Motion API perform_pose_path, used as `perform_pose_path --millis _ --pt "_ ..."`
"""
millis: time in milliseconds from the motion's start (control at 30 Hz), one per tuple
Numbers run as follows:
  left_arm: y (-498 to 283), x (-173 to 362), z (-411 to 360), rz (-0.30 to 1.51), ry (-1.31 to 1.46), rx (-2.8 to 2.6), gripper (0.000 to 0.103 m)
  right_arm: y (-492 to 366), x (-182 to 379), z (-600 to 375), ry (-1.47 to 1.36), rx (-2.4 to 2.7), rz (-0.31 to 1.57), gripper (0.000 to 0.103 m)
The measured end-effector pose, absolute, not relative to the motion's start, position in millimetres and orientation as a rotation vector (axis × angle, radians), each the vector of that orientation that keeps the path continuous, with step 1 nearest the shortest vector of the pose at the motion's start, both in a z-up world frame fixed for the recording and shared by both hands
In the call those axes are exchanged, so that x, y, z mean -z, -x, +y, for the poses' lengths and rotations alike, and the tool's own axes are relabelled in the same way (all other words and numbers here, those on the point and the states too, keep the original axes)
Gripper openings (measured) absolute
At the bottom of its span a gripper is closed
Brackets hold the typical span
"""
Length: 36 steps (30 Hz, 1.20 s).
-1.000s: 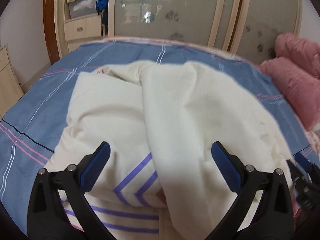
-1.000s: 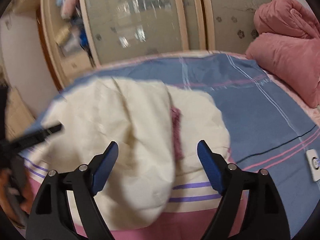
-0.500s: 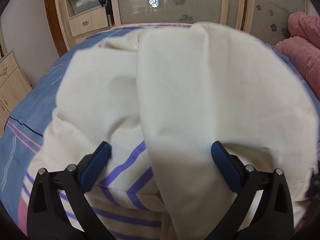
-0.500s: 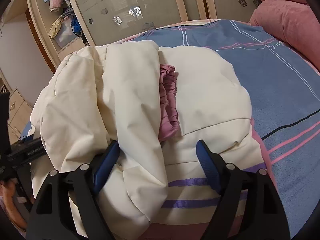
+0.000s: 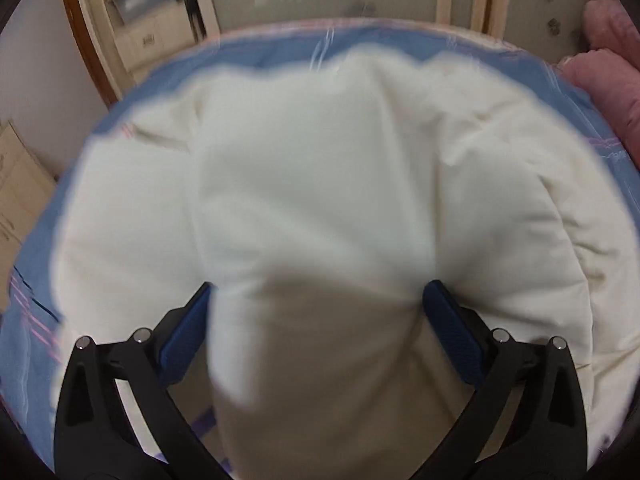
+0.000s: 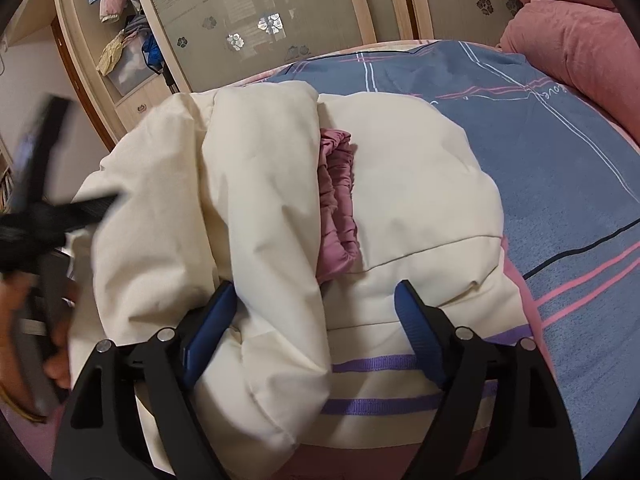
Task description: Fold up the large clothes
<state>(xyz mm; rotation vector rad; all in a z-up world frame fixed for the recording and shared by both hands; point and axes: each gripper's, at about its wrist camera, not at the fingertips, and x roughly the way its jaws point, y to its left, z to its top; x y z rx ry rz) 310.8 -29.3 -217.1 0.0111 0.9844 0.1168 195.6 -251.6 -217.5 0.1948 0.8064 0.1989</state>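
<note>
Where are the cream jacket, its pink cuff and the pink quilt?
cream jacket (image 6: 420, 184): right wrist view, on its padded body.
pink cuff (image 6: 338, 200): right wrist view, on the gathered elastic.
pink quilt (image 6: 576, 40): right wrist view, on its front fold.

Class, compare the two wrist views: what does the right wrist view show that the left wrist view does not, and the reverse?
Only the right wrist view shows the pink elastic cuff, the purple stripes and the left gripper from outside. Only the left view shows the left gripper with its jaws wide around a cream fold. Both show the cream jacket, the blue bedsheet and the pink quilt.
</note>
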Motion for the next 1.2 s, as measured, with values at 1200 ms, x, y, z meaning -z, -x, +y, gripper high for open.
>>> perform_pose_path --millis 1200 --pt "9.2 237.3 202.5 1.216 0.144 0.048 0.101 -0.9 235.0 -360.2 -0.215 -0.217 1.164 0.092"
